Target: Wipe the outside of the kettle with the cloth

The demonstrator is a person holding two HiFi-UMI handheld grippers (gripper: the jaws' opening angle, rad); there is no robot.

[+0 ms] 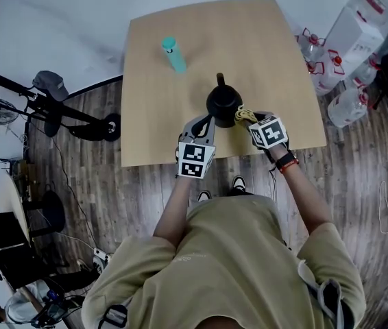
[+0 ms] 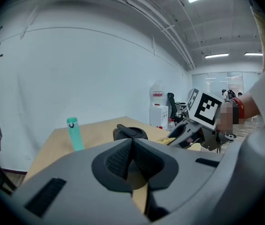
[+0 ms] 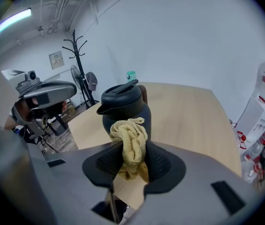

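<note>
Here, left gripper (image 2: 131, 146): jaws pressed together with nothing between them, tips just short of the near left side of the kettle (image 1: 223, 101); whether they touch it cannot be told
Right gripper (image 3: 131, 156): jaws pinching the cloth (image 3: 130, 139), held a little apart only by its thickness, just at the kettle's near right side
Cloth: yellow terry, bunched, standing up out of the right gripper's jaws and lying against the kettle's body
Kettle: black, upright, lid on, between the two grippers
Table (image 1: 180, 136): light wood; the kettle stands on it close to the person's edge
Bottle (image 1: 173, 53): teal, upright, beyond the kettle and to its left, well apart from it
Water jugs (image 1: 348, 106): clear, on the wooden floor to the right of the kettle, off the table; their number is hard to tell
Count: two grippers, one kettle, one cloth, one bottle, one table
</note>
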